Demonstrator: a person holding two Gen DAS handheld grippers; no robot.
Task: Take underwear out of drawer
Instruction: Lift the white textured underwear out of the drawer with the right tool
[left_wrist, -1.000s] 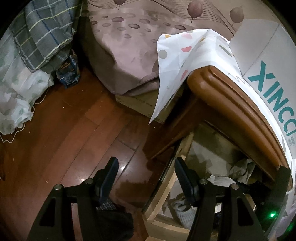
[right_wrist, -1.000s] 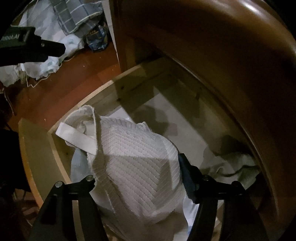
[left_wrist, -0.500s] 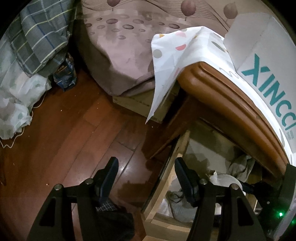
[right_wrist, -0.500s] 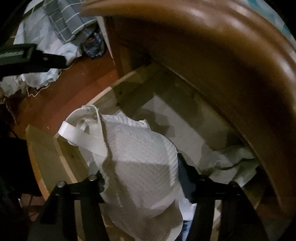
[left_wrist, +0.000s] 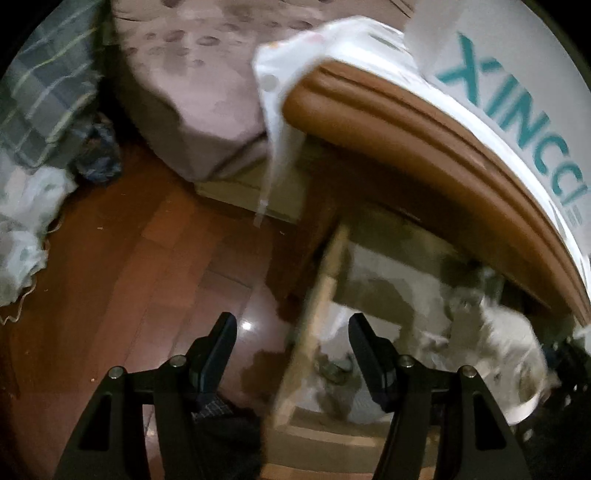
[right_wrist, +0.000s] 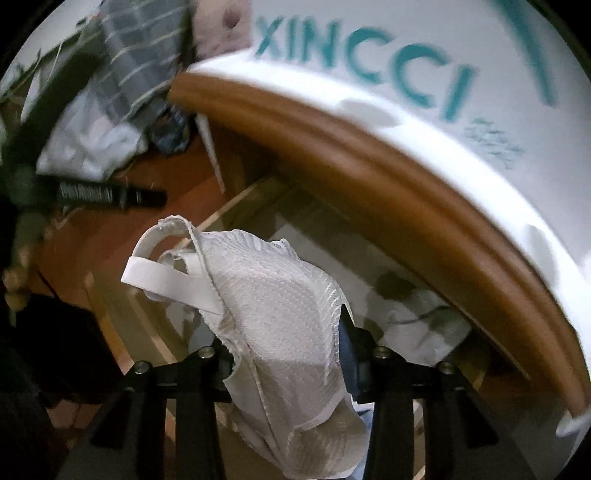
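Right gripper (right_wrist: 286, 347): clenched on white underwear (right_wrist: 280, 325), above open drawer (right_wrist: 236, 206).
Left gripper (left_wrist: 291, 343): released, straddling drawer's left edge.
Overhang: brown tabletop (right_wrist: 369, 177) close above.
Unclear: fingertips cloth-covered, frames blurred.

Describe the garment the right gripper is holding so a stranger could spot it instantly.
Find the open wooden drawer under the brown nightstand top. Above it, the right gripper clamps white textured underwear. Its flat elastic waistband sets it apart from the crumpled cloth left inside the drawer.
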